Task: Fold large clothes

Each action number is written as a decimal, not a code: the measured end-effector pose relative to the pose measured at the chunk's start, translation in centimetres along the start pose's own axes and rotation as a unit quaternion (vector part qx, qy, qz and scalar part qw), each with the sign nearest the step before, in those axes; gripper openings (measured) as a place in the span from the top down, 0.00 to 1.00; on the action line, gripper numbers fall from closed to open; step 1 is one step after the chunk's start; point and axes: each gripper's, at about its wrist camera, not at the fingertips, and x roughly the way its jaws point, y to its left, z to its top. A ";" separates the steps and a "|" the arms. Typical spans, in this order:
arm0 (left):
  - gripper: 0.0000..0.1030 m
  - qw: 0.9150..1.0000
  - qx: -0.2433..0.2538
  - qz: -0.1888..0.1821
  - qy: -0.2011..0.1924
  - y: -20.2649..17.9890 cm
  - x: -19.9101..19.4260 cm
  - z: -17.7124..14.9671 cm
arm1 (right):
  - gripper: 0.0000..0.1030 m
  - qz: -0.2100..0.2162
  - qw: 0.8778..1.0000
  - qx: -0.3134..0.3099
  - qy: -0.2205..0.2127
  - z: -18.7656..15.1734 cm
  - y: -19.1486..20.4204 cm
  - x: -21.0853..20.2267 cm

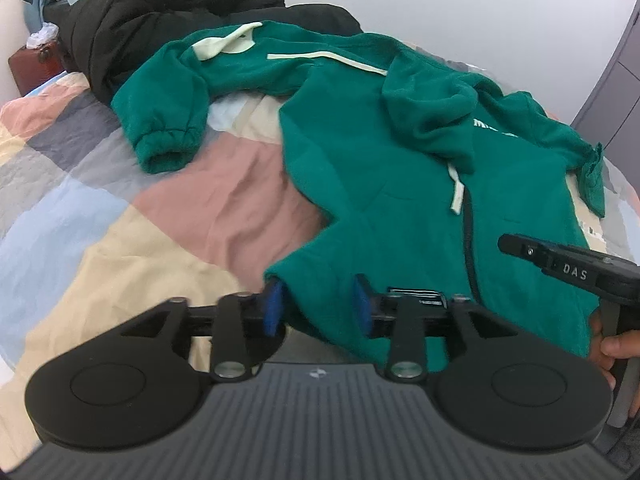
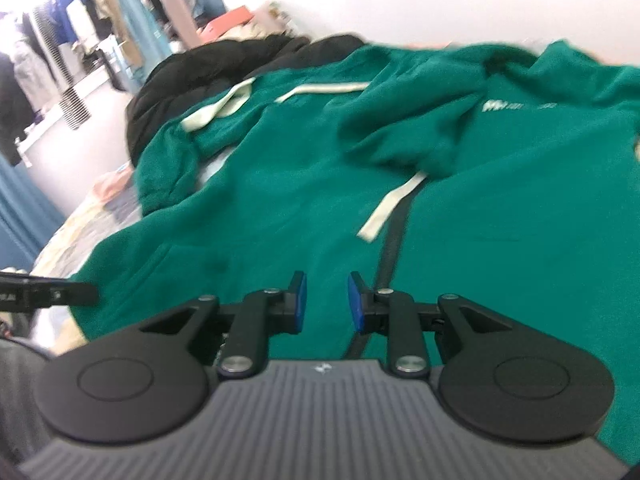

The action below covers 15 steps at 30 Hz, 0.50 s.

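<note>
We see a green hoodie made of soft, fuzzy cloth ahead of our left hand-held gripper. Its cream strings look flat and woven. The bed cover to the left is thin, crinkly cloth. Far ahead, the black coat looks puffy and matt. Our hand-held gripper is matt black plastic with shiny metal pins and blue rubbery pads.

A bed with a pastel patchwork quilt stands against a plain white wall. A grey cabinet stands at right; hanging clothes crowd the far, brightly lit end.
</note>
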 end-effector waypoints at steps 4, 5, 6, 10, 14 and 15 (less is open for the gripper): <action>0.37 1.000 0.004 0.008 0.011 -0.4 -0.1 -0.6 | 0.74 -0.016 1.000 0.002 -0.003 0.0 -0.6 0.0; 0.32 1.000 0.005 0.010 0.017 -0.3 -0.2 -0.7 | 0.74 -0.017 1.000 0.005 -0.001 0.0 -0.8 0.2; 0.28 1.000 0.007 0.009 0.021 -0.2 -0.3 -0.9 | 0.74 -0.017 1.000 0.008 0.001 0.1 -0.9 0.3; 0.21 1.000 0.008 0.016 0.024 1.3 -1.5 -1.7 | 0.74 -0.011 1.000 0.013 0.006 0.2 -1.0 0.6; 0.21 1.000 -0.005 0.009 0.013 2.9 -2.7 -1.9 | 0.74 -0.011 1.000 0.012 0.007 0.1 -0.8 0.8; 0.21 1.000 -0.006 0.007 0.004 3.0 -2.8 -1.8 | 0.74 -0.014 1.000 0.012 0.006 0.1 -0.8 0.8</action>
